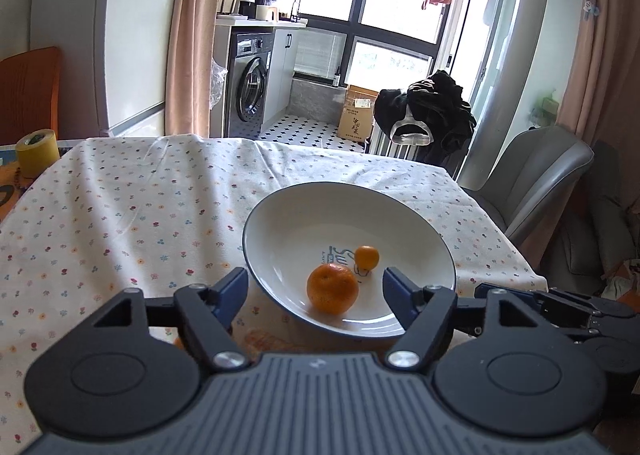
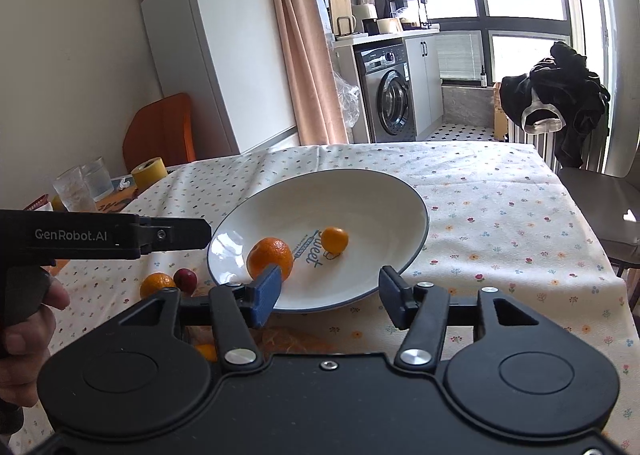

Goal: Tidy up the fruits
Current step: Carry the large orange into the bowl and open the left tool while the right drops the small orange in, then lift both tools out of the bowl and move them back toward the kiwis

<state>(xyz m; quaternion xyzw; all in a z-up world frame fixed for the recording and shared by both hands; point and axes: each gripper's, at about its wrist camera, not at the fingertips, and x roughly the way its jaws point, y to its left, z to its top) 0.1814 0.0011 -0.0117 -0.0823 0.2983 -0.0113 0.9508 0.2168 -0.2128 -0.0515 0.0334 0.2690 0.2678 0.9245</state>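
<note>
A white plate (image 1: 304, 193) with a dark rim sits on the flowered tablecloth (image 1: 120, 215). In it lie a large orange (image 1: 332, 289) and a small orange (image 1: 367, 257). My left gripper (image 1: 316, 287) is open and empty, its fingers at either side of the plate's near rim. In the right wrist view, the plate (image 2: 360, 177) holds the same large orange (image 2: 269, 257) and small orange (image 2: 334, 239). My right gripper (image 2: 330, 289) stands open and empty over the near rim. Left of the plate lie another orange (image 2: 157, 283) and a small red fruit (image 2: 185, 279).
A hand (image 2: 24, 315) holds the left gripper (image 2: 196, 233) at the left. A further orange (image 2: 206, 351) shows partly under the right gripper. A yellow tape roll (image 2: 149, 171) and two glasses (image 2: 76, 187) stand far left. A grey chair (image 1: 532, 183) is beyond the table's right edge.
</note>
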